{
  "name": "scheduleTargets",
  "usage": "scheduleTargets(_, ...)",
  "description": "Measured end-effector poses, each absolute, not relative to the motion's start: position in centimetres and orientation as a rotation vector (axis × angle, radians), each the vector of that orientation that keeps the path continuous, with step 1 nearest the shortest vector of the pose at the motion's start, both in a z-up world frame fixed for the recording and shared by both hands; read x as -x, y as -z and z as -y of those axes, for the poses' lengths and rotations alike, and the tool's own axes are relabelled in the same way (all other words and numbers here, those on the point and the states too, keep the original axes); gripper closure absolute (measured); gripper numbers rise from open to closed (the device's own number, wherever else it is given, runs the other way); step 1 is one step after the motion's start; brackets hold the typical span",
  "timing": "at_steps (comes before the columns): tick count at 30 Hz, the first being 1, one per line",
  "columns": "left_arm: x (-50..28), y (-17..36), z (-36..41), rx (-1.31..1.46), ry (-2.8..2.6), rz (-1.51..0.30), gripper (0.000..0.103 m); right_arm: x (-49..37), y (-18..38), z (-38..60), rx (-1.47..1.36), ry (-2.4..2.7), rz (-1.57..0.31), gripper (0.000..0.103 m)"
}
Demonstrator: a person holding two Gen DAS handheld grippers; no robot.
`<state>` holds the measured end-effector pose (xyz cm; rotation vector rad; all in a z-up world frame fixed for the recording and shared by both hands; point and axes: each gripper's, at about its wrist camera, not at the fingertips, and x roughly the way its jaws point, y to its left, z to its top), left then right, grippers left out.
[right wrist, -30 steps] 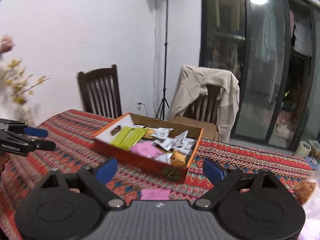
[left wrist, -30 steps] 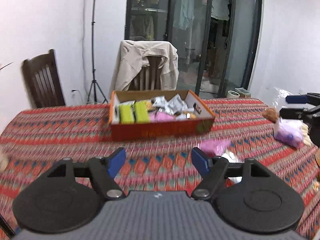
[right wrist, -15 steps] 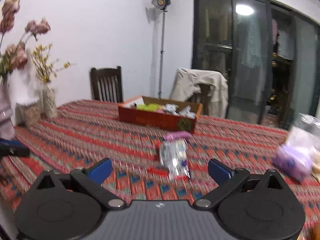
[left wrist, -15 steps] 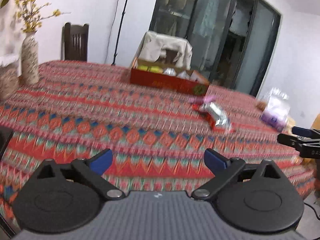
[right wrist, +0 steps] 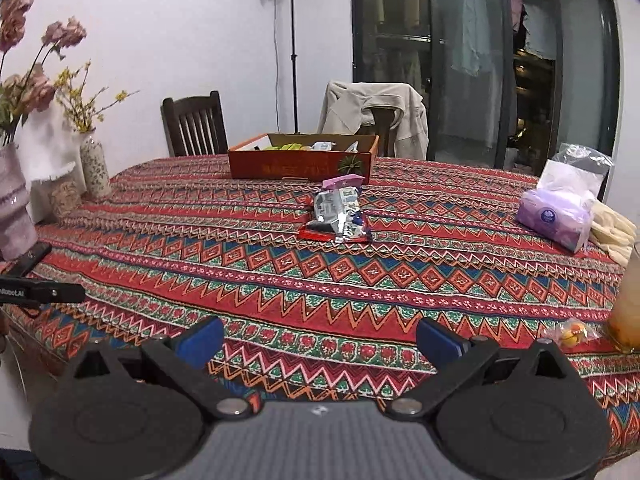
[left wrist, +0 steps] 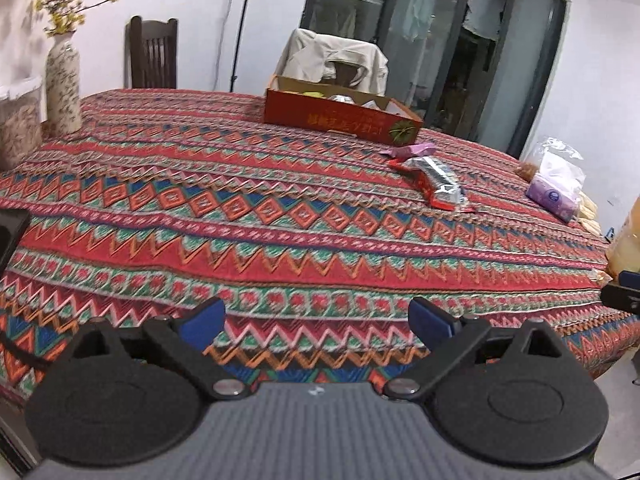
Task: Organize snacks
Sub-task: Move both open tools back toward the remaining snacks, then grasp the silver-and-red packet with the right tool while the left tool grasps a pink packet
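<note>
An orange-red cardboard box (left wrist: 340, 118) holding several snack packets stands at the far side of the patterned table; it also shows in the right wrist view (right wrist: 300, 164). In front of it lie a pink packet (right wrist: 345, 181) and a silver-and-red packet (right wrist: 336, 216), also in the left wrist view (left wrist: 436, 184). My left gripper (left wrist: 316, 320) is open and empty over the near table edge. My right gripper (right wrist: 320, 338) is open and empty, also near the front edge, far from the packets.
Flower vases (right wrist: 94, 166) stand at the table's left side. A purple tissue pack in a plastic bag (right wrist: 556, 216) and a glass of orange drink (right wrist: 628, 308) are at the right. Two chairs, one with a jacket (right wrist: 376, 114), stand behind the table.
Both grippers have pulled back from the box to the near edge of the table. The box and loose packets now look much farther away. Both stay open.
</note>
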<state>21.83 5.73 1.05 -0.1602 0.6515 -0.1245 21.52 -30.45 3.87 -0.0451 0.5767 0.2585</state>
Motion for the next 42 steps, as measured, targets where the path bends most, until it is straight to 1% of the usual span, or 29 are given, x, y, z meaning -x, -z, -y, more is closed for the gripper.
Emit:
scheduleTargets(8, -25.2, -1.9, -2.2, 0.1, 0.196, -0.634, 0.003, -24.8, -2.9, 30.7, 0.027, -0.24, -0.56, 0.0)
scheduleTargets(12, -27.4, -1.8, -1.0, 0.064, 0.204, -0.621, 0.003, -28.3, -2.5, 30.0, 0.068, -0.239, -0.557, 0.0)
scheduleTargets(16, -30.5, -0.9, -1.2, 0.076, 0.201, -0.663, 0.003, -32.4, -2.2, 29.2, 0.085, -0.279, -0.555, 0.0)
scheduleTargets(19, -33.5, -1.0, -1.2, 0.076, 0.206, -0.685, 0.002, -36.5, -1.7, 28.3, 0.108, -0.308, -0.556, 0.0)
scheduleTargets(22, -37.5, -2.5, -0.9, 0.075, 0.263, -0.652, 0.0, -40.9, -1.1, 27.1, 0.133, -0.335, -0.571, 0.001)
scheduleTargets(25, -42.5, -3.6, 0.7, 0.039, 0.369, -0.588, 0.0, -45.5, -0.3, 25.9, 0.144, -0.367, -0.582, 0.001)
scheduleTargets(28, -48.1, -3.4, 3.0, 0.0, 0.465, -0.593, 0.0, -49.9, 0.9, 24.8, 0.143, -0.35, -0.607, 0.003)
scheduleTargets(31, -53.4, -2.4, 5.0, 0.038, 0.444, -0.65, 0.0, -53.0, 1.9, 23.8, 0.146, -0.321, -0.609, 0.01)
scheduleTargets(33, -56.1, -1.7, 6.0, 0.073, 0.428, -0.67, 0.0, -54.1, 2.4, 23.9, 0.142, -0.33, -0.626, 0.023)
scheduleTargets(34, -57.2, -1.3, 6.4, 0.1, 0.421, -0.678, 0.0, -54.5, 2.7, 24.0, 0.155, -0.332, -0.648, 0.037)
scheduleTargets(37, -59.3, -0.1, 7.6, 0.174, 0.394, -0.725, 0.0, -54.1, 2.5, 25.9, 0.176, -0.304, -0.662, 0.038)
scheduleTargets(42, -60.6, 1.7, 11.0, 0.166, 0.31, -0.761, 0.0, -54.4, 2.1, 30.3, 0.222, -0.194, -0.669, 0.039)
